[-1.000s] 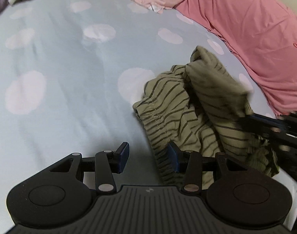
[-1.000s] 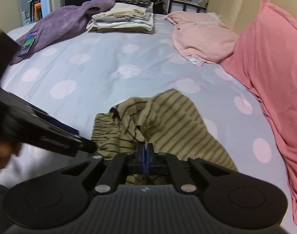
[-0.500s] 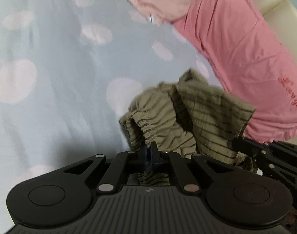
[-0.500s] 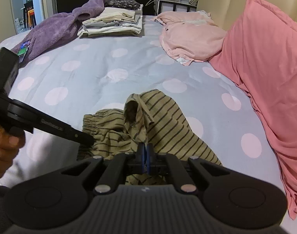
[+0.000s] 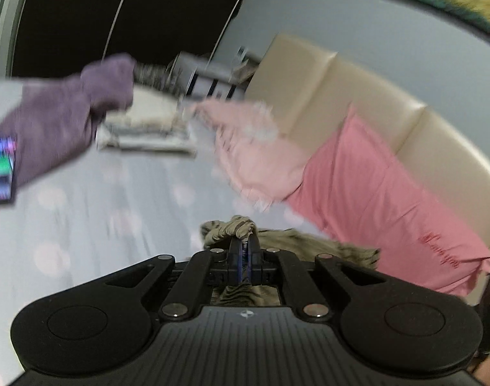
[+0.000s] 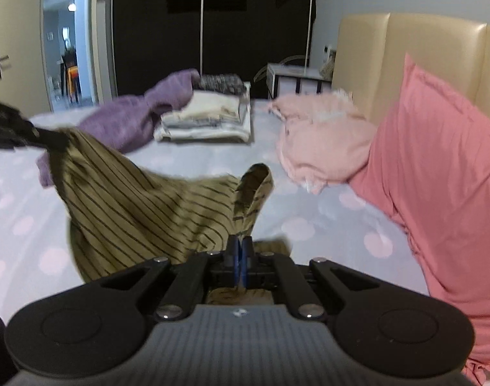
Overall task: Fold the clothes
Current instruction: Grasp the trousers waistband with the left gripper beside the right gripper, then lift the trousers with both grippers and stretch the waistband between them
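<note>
You have the striped olive garment [image 6: 142, 206] lifted off the bed [image 6: 325, 212], strung between your two grippers, still bunched and unfolded. The left gripper [image 5: 244, 251] has its jaws clamped on one gathered edge; the right gripper [image 6: 239, 251] pinches another. One folded stack [image 6: 206, 122] already sits at the far end; the purple [image 6: 129, 122] and pink [image 6: 322, 141] pieces look unfolded.

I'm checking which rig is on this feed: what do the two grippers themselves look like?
Both look alike. The left gripper and right gripper are matte black, each with two slim fingers lined with blue pads. Angled black linkage bars carry silver rivets and sit between two round black housings. A ribbed plate with a small star-like mark spans the base. No cables or sleeves show.
</note>
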Available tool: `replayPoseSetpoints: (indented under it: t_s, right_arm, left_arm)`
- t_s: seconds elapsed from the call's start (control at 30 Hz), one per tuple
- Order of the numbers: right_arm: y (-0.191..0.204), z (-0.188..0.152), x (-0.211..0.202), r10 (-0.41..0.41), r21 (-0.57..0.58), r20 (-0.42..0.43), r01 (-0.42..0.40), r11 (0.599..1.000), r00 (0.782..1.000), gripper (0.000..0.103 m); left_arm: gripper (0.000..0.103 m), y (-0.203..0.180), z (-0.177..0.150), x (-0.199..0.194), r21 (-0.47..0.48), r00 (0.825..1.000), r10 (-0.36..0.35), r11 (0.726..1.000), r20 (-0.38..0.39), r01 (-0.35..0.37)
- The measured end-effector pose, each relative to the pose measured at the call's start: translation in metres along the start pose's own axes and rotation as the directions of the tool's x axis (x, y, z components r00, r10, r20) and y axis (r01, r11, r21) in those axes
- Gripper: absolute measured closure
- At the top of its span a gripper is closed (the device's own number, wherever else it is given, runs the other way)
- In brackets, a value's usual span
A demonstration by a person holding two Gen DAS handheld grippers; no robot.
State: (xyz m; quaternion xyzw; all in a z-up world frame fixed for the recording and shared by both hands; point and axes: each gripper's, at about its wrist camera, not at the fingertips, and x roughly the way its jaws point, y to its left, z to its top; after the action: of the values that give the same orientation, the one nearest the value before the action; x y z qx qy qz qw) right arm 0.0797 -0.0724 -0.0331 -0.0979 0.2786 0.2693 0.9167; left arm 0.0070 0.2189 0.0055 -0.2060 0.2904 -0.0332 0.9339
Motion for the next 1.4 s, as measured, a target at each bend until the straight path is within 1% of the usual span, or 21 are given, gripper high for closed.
replayPoseSetpoints:
  t_s: [0.07, 0.13, 0.2, 0.27, 0.33, 0.37, 0.43, 0.5, 0.53, 0.57, 0.7, 0.8, 0.83, 0.87, 0.9, 1.07, 1.13, 1.17, 1.2, 1.33, 1.4]
  right_arm:
    - [0.001, 0.001, -0.009, 0.003, 0.017, -0.011, -0.003, 1.0, 1.0, 0.094]
    - [0.003, -0.001, -0.019, 0.011, 0.041, -0.013, -0.01, 0.999, 1.0, 0.081]
    - [0.008, -0.003, -0.035, 0.028, 0.057, 0.02, -0.029, 0.998, 0.999, 0.077]
    - [0.015, -0.006, -0.054, 0.069, 0.066, 0.063, -0.073, 0.995, 0.996, 0.076]
    - [0.027, -0.006, -0.072, 0.136, 0.071, 0.094, -0.143, 0.987, 0.986, 0.066]
    - [0.034, -0.006, -0.081, 0.179, 0.071, 0.105, -0.186, 0.98, 0.978, 0.064]
    - [0.051, -0.003, -0.097, 0.251, 0.062, 0.128, -0.26, 0.963, 0.959, 0.052]
    - [0.067, 0.001, -0.111, 0.285, 0.04, 0.153, -0.295, 0.955, 0.946, 0.045]
    - [0.075, 0.003, -0.116, 0.293, 0.026, 0.169, -0.302, 0.953, 0.941, 0.041]
    - [0.082, 0.007, -0.119, 0.284, 0.015, 0.188, -0.292, 0.956, 0.94, 0.04]
    - [0.104, 0.025, -0.128, 0.2, -0.007, 0.274, -0.206, 0.979, 0.941, 0.039]
    - [0.111, 0.042, -0.138, 0.194, -0.015, 0.328, -0.2, 0.98, 0.925, 0.04]
    - [0.112, 0.048, -0.141, 0.195, -0.017, 0.345, -0.201, 0.979, 0.918, 0.052]
    - [0.114, 0.052, -0.144, 0.194, -0.034, 0.352, -0.195, 0.98, 0.916, 0.069]
    - [0.117, 0.056, -0.146, 0.193, -0.063, 0.35, -0.182, 0.981, 0.917, 0.081]
    - [0.115, 0.063, -0.16, 0.221, -0.132, 0.357, -0.185, 0.974, 0.908, 0.087]
    - [0.108, 0.067, -0.165, 0.228, -0.129, 0.36, -0.193, 0.973, 0.905, 0.089]
    - [0.105, 0.069, -0.167, 0.231, -0.123, 0.362, -0.199, 0.972, 0.903, 0.089]
    - [0.101, 0.071, -0.169, 0.235, -0.119, 0.362, -0.205, 0.972, 0.902, 0.089]
    - [0.088, 0.076, -0.165, 0.256, -0.119, 0.356, -0.229, 0.966, 0.899, 0.089]
    - [0.082, 0.077, -0.163, 0.278, -0.123, 0.348, -0.25, 0.96, 0.895, 0.089]
  left_arm:
    - [0.102, -0.019, 0.007, -0.02, 0.028, 1.0, -0.016, 0.999, 0.024, 0.015]
    - [0.102, -0.037, 0.003, -0.026, 0.056, 1.0, -0.022, 0.998, 0.019, 0.021]
    - [0.102, -0.052, -0.004, -0.035, 0.085, 1.0, -0.025, 0.996, 0.016, 0.024]
    - [0.102, -0.06, -0.012, -0.039, 0.076, 0.999, -0.031, 0.997, 0.018, 0.03]
    - [0.102, -0.065, -0.016, -0.043, 0.056, 0.999, -0.04, 0.998, 0.017, 0.039]
    - [0.102, -0.067, -0.018, -0.046, 0.051, 0.999, -0.043, 0.998, 0.016, 0.042]
    - [0.102, -0.073, -0.018, -0.053, 0.044, 0.999, -0.05, 0.998, 0.02, 0.049]
    - [0.102, -0.081, -0.014, -0.061, 0.04, 0.998, -0.06, 0.997, 0.032, 0.059]
    - [0.102, -0.085, -0.011, -0.065, 0.035, 0.997, -0.073, 0.997, 0.04, 0.072]
    - [0.102, -0.089, -0.008, -0.07, 0.031, 0.995, -0.085, 0.996, 0.048, 0.084]
    - [0.102, -0.118, 0.008, -0.091, 0.113, 0.993, -0.093, 0.99, 0.077, 0.084]
    - [0.102, -0.133, 0.016, -0.107, 0.151, 0.99, -0.106, 0.984, 0.09, 0.092]
    - [0.102, -0.136, 0.017, -0.11, 0.159, 0.99, -0.103, 0.983, 0.099, 0.087]
    - [0.102, -0.138, 0.018, -0.114, 0.168, 0.989, -0.101, 0.982, 0.107, 0.082]
    - [0.102, -0.141, 0.019, -0.117, 0.177, 0.988, -0.098, 0.981, 0.116, 0.077]
    - [0.101, -0.134, 0.022, -0.127, 0.168, 0.986, -0.098, 0.983, 0.137, 0.074]
    - [0.096, -0.133, 0.019, -0.131, 0.197, 0.986, -0.11, 0.977, 0.124, 0.084]
    - [0.091, -0.133, 0.017, -0.133, 0.22, 0.987, -0.109, 0.972, 0.121, 0.081]
    - [0.086, -0.133, 0.013, -0.137, 0.248, 0.987, -0.101, 0.966, 0.126, 0.067]
    - [0.074, -0.132, 0.003, -0.152, 0.327, 0.986, -0.026, 0.944, 0.165, -0.03]
    - [0.056, -0.131, 0.0, -0.155, 0.377, 0.985, -0.005, 0.924, 0.174, -0.061]
